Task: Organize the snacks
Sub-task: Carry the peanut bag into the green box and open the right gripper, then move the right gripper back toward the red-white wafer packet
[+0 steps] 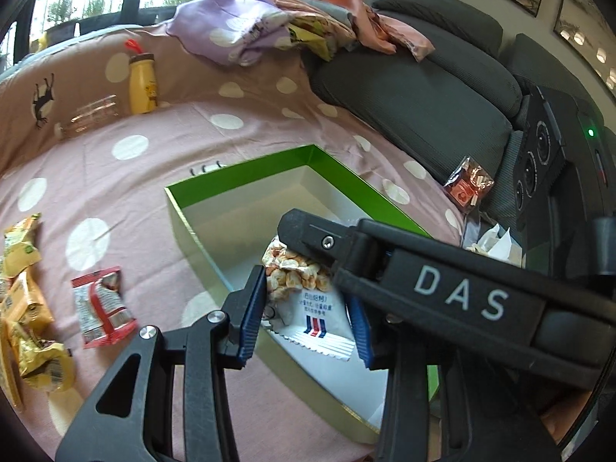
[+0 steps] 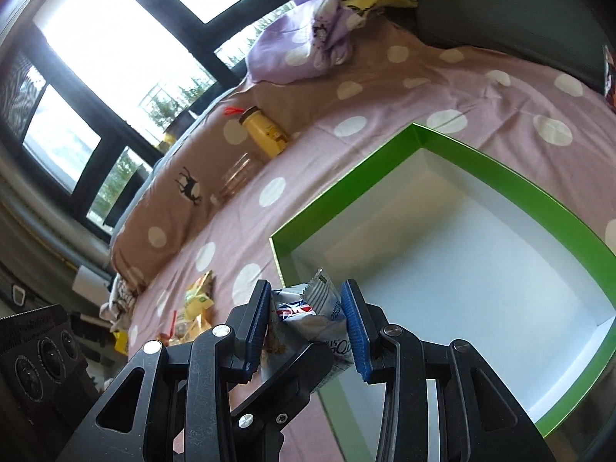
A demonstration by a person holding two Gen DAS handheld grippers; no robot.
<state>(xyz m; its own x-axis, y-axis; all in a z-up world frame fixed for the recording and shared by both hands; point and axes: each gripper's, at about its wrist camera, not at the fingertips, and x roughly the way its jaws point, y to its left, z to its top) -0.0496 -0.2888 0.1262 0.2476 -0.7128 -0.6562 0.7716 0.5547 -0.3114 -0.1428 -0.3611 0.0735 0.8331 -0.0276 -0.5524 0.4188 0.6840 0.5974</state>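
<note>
A white snack packet [image 1: 308, 300] with a clear window of puffed bits hangs over the near corner of the green box [image 1: 246, 177]. It sits between the blue pads of my left gripper [image 1: 306, 304], and my right gripper [image 2: 308, 315] is shut on its other end [image 2: 312, 308]; the right gripper's black body crosses the left wrist view [image 1: 442, 281]. The green box [image 2: 500, 177] has a white, empty floor in the right wrist view. A red snack packet [image 1: 102, 306] and yellow snack packets [image 1: 27, 308] lie on the pink dotted sheet to the left.
A yellow bottle [image 1: 142, 82] and a clear jar [image 1: 90, 115] lie at the back of the sheet. A purple cloth heap [image 1: 231, 34] and grey sofa cushions [image 1: 423, 104] are behind. A red-brown packet [image 1: 467, 184] rests on the cushion.
</note>
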